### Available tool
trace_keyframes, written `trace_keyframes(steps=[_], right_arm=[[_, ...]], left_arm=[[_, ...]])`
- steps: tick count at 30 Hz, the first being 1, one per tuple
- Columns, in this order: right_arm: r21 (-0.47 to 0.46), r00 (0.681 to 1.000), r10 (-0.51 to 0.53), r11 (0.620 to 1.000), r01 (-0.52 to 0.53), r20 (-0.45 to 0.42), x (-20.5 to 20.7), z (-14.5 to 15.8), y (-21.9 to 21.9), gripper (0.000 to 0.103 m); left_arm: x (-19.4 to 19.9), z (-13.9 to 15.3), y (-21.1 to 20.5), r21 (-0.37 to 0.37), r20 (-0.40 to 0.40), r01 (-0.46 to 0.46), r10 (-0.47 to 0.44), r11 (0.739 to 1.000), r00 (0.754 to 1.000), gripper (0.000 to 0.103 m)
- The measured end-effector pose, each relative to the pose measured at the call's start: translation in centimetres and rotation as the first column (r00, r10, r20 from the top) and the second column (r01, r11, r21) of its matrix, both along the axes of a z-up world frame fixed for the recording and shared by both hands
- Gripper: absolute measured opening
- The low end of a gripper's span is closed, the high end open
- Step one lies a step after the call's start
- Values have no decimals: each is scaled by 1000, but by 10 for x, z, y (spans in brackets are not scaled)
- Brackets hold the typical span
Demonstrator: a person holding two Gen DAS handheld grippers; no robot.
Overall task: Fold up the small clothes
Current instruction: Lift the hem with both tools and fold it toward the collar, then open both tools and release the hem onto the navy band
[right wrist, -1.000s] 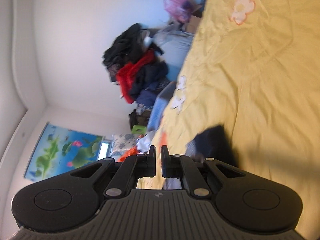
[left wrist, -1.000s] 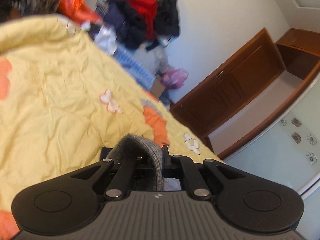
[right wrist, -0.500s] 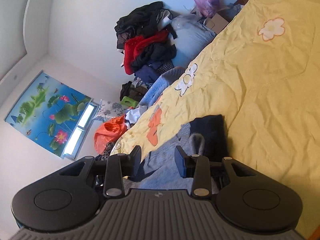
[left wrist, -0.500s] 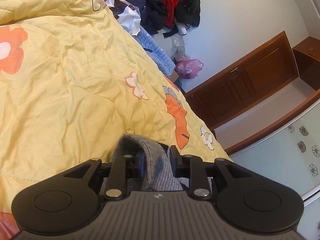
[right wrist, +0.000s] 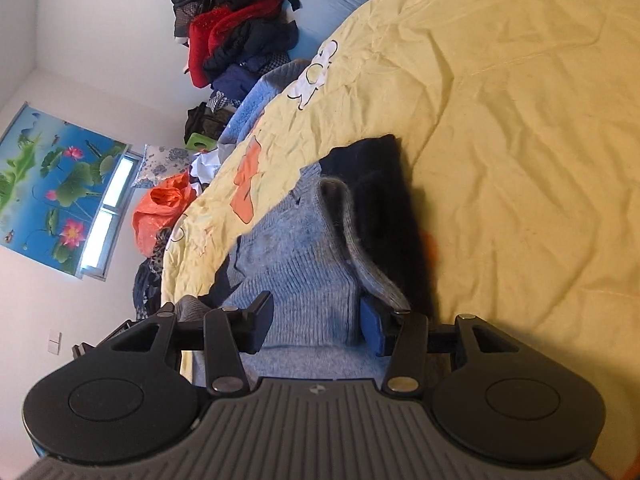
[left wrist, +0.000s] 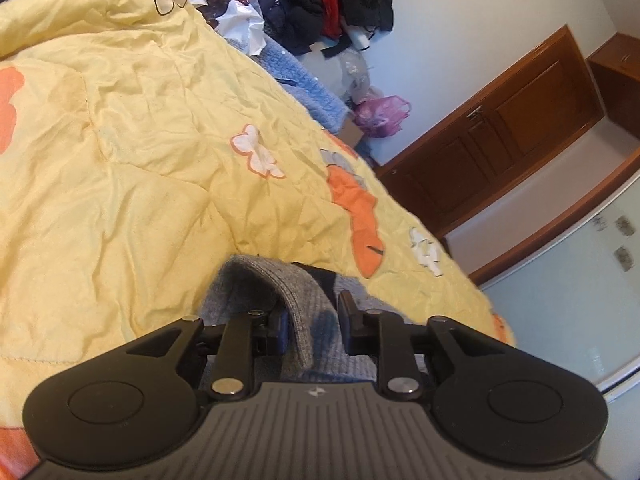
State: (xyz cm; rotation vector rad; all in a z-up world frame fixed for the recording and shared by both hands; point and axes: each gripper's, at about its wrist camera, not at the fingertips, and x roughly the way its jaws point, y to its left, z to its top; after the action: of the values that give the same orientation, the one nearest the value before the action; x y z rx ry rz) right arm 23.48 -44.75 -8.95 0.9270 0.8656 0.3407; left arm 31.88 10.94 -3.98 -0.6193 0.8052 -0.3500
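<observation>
A yellow flowered quilt (left wrist: 132, 168) covers the bed. On it lies a grey-blue knitted sweater (right wrist: 296, 264), partly folded. The left tool (left wrist: 312, 320) and the right tool (right wrist: 316, 320) both stand open over the sweater, gripping nothing.

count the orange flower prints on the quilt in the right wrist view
1 clearly: an orange flower print on the yellow quilt, just beyond the grey-blue knit garment. A faint orange patch beside the dark garment may be another, mostly hidden.
</observation>
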Motion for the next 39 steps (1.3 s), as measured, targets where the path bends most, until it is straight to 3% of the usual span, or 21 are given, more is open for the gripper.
trace_keyframes(steps=[1, 3, 7, 9, 11, 12, 13, 14, 15, 16, 17, 18, 20, 22, 25, 30, 33, 36, 39], right_arm=[[-1, 1000, -5, 1000, 5, -8, 4, -3, 2, 15], [-3, 1000, -2, 1000, 2, 2, 12, -1, 5, 15], [125, 983, -98, 989, 79, 152, 24, 27, -8, 15], [182, 971, -186, 971, 157, 153, 41, 24, -21, 15], [181, 966, -236, 960, 214, 108, 60, 11, -27, 15], [160, 962, -256, 958, 240, 93, 66, 5, -27, 17], [131, 961, -265, 958, 255, 72, 72, -1, -25, 25], [111, 965, -261, 960, 255, 37, 75, -6, -22, 46], [109, 970, -244, 964, 242, 13, 76, -9, -19, 56], [116, 969, -245, 964, 241, 24, 71, -8, -17, 68], [125, 965, -254, 961, 245, 59, 61, -5, -15, 73], [131, 964, -251, 962, 239, 91, 50, -1, -15, 74], [131, 966, -232, 967, 217, 114, 25, 9, -18, 74], [103, 967, -211, 975, 197, 141, -8, 22, -23, 74], [58, 963, -193, 981, 185, 187, -69, 39, -31, 74], [-104, 967, -207, 969, 224, 151, -154, 31, -27, 78], [-179, 972, -217, 957, 229, 89, -166, 7, -9, 78], [-115, 968, -223, 965, 236, 119, -163, -8, 11, 78], [-79, 954, -253, 960, 268, 158, -148, -12, 29, 77]], left_arm=[[1, 0, -4, 46, -3, -6, 7, 999, 1000, 5], [3, 3, -10, 96, 3, -12, 12, 995, 1000, 5], [3, 19, -2, 62, 99, -55, 49, 997, 994, 5], [14, 17, 2, 60, 85, -97, 92, 993, 992, 5], [25, 8, 0, 119, 63, -110, 103, 987, 993, 5], [32, 0, -2, 133, 19, -88, 86, 987, 996, 5], [37, -7, -1, 123, -29, -70, 74, 990, 997, 8], [39, -13, 2, 107, -62, -72, 79, 992, 995, 10], [38, -18, 7, 76, -92, -80, 87, 994, 992, 18], [36, -20, 15, 32, -115, -90, 93, 995, 989, 35], [31, -20, 24, -13, -123, -111, 109, 994, 986, 46], [23, -17, 34, -47, -115, -150, 144, 988, 983, 69], [-6, -5, 53, -61, -94, -258, 252, 964, 963, 85], [-44, 2, 69, -109, -64, -299, 293, 948, 954, 85], [-111, 1, 75, -156, -73, -293, 285, 943, 956, 85], [-199, -37, 59, -204, -150, -297, 270, 933, 951, 85], [-218, -44, 48, -219, -84, -353, 343, 910, 936, 85], [-215, -47, 37, -287, -81, -390, 383, 875, 920, 86], [-199, -45, 16, -248, -50, -387, 387, 888, 921, 85]])
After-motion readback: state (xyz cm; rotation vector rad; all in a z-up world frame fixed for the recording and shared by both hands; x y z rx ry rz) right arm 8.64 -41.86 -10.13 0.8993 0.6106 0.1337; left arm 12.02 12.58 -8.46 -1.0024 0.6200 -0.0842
